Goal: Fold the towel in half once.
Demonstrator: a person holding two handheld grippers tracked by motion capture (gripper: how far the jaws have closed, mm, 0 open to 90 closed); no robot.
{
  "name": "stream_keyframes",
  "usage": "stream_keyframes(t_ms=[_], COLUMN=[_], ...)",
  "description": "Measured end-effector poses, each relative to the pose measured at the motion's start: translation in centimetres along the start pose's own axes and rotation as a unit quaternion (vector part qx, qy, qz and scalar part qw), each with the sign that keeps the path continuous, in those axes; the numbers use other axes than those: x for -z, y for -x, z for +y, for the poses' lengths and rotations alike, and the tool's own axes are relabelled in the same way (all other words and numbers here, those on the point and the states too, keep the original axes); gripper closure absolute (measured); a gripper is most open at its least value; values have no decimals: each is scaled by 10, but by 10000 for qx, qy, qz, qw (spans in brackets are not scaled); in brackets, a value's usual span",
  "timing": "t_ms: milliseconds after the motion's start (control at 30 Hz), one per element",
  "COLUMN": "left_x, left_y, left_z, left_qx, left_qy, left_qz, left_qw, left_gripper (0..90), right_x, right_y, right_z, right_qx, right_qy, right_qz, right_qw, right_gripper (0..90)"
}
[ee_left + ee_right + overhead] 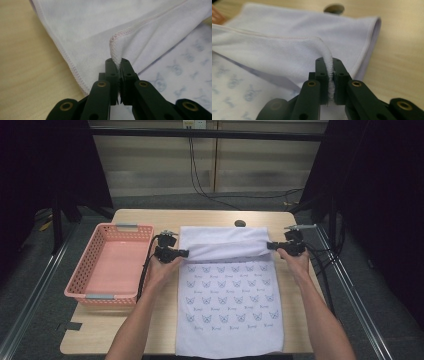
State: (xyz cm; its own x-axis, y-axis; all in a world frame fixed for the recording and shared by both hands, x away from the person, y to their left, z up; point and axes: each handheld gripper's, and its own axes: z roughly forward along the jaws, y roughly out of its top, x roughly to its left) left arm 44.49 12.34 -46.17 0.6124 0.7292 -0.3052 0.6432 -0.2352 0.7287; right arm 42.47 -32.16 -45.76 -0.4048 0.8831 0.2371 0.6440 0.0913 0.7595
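A white towel (227, 305) printed with small blue butterflies lies flat on the wooden table, its far end lifted and folded back toward the person. My left gripper (184, 253) is shut on the left corner of that raised edge; in the left gripper view the towel (140, 30) hem is pinched between the jaws of the gripper (117, 62). My right gripper (271, 246) is shut on the right corner, and in the right gripper view the towel (287, 47) edge runs down between the jaws of the gripper (329, 61). The raised fold hangs stretched between both grippers.
A pink plastic basket (82, 270) stands at the table's left, just beside the left hand. A small dark round spot (240, 223) sits on the table past the towel. The table edge (120, 351) runs along the front.
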Motion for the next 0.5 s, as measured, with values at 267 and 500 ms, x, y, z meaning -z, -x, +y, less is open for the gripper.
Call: stream_keyframes(t_ms=[267,500], left_x=[62,108], left_y=[25,49], left_z=[23,25], left_qx=[-524,-928], left_qy=[574,755], left_qz=[-179,-475], left_qw=[9968,9917], left_gripper=[870,870], right_x=[64,120], right_y=[-19,-45], right_z=[30,25], right_qx=[60,469], right_qy=[698,871], right_qz=[518,804], right_qw=[9962,9918], right_gripper=[854,854])
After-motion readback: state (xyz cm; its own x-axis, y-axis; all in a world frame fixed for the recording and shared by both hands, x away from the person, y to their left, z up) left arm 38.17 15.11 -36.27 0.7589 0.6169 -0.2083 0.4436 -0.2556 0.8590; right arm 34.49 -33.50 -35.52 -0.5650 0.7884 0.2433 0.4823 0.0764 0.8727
